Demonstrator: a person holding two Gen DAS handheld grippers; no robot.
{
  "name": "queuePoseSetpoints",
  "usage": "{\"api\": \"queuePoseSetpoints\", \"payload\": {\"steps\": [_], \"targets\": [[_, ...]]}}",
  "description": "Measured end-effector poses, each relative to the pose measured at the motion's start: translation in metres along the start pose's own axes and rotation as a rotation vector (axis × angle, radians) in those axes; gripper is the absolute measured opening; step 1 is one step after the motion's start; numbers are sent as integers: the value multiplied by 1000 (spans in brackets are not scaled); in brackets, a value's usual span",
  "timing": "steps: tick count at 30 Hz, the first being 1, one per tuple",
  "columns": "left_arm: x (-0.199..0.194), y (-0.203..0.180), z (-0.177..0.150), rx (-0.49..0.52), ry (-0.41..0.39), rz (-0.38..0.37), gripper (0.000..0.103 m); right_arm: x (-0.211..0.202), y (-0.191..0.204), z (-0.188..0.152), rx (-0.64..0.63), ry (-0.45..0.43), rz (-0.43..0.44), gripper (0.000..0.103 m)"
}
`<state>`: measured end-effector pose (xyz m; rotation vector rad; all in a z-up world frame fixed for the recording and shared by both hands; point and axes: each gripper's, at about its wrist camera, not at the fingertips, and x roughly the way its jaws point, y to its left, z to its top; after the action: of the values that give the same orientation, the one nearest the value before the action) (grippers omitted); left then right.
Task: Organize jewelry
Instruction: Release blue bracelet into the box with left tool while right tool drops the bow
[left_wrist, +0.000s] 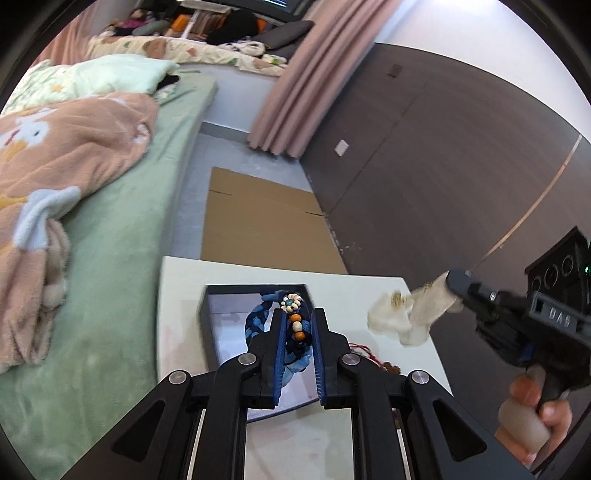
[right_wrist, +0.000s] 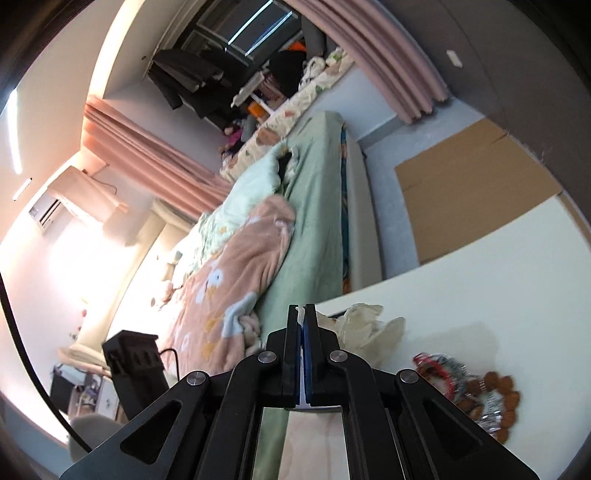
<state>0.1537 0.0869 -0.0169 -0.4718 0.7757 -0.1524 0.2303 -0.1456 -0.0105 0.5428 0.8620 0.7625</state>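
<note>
At the left of the room lies a bed (left_wrist: 110, 240) with a peach blanket (left_wrist: 55, 166), its edge running alongside the white bench (left_wrist: 181, 314). On the bench, toward its far left corner, sits an open dark-rimmed box (left_wrist: 221, 325) with a pale floor. The left gripper (left_wrist: 297, 332) is directly over that box, tilted downward, its jaws narrow and clamped on a blue braided bracelet (left_wrist: 266, 321) strung with orange and cream beads and a small flower charm. The bracelet's long axis runs along the fingers, away from the camera, and its loop hangs to the left, inside the box walls. The coming move, as I judge it, turns on this one relation — the bracelet is already above the box's opening, so it needs only lowering and release.

Further right, above the bench's right edge, the right gripper (left_wrist: 452, 282) is held up in the air by a hand (left_wrist: 532, 413) on its grip, pointing back toward the left. Its jaws are pressed together on a cream cloth pouch (left_wrist: 406, 317), which dangles free with something gold on it. From the right wrist view the pouch (right_wrist: 369, 325) bunches just right of the closed fingers.

Near the bench's right side lies a loose heap of jewelry (right_wrist: 476, 387) — red cord, brown beads, silver bits — not yet sorted. The right hand is the nearer one to it, but it is occupied.
</note>
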Motion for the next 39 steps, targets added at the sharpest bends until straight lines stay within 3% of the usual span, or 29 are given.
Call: {"api": "queuePoseSetpoints", "payload": {"steps": [11,14,16,18,19,21,22,23,26,31,33,35,39], "targets": [[-18,15,8,-43,-36,-23,14,35,15,-11,0,47,88,3],[-23,20,9,-64,-52,-14,15,50,19,-15,-11,79,78,3],[-28,24,10,-68,-73,19,37,62,17,-19,-17,116,45,3],[-34,27,10,-75,-99,41,96,66,13,-20,-9,147,23,4],[-39,30,11,-84,-128,36,103,68,10,-20,-5,156,10,9],[-47,32,11,-93,-166,37,103,65,3,-21,3,162,-6,33],[-49,33,12,-93,-174,40,103,62,2,-21,2,156,-12,51],[-50,33,12,-92,-179,38,103,58,2,-21,-4,145,-28,59],[-50,33,12,-90,-175,45,103,47,3,-22,-26,142,-45,59],[-47,21,9,-37,-176,79,103,24,-1,-24,-64,132,-149,60],[-48,14,7,-16,-192,79,103,12,0,-25,-103,111,-217,66],[-50,7,6,2,-201,75,103,2,1,-25,-133,88,-302,86],[-50,-7,2,39,-221,111,103,-18,-3,-25,-194,46,-402,88]]}}
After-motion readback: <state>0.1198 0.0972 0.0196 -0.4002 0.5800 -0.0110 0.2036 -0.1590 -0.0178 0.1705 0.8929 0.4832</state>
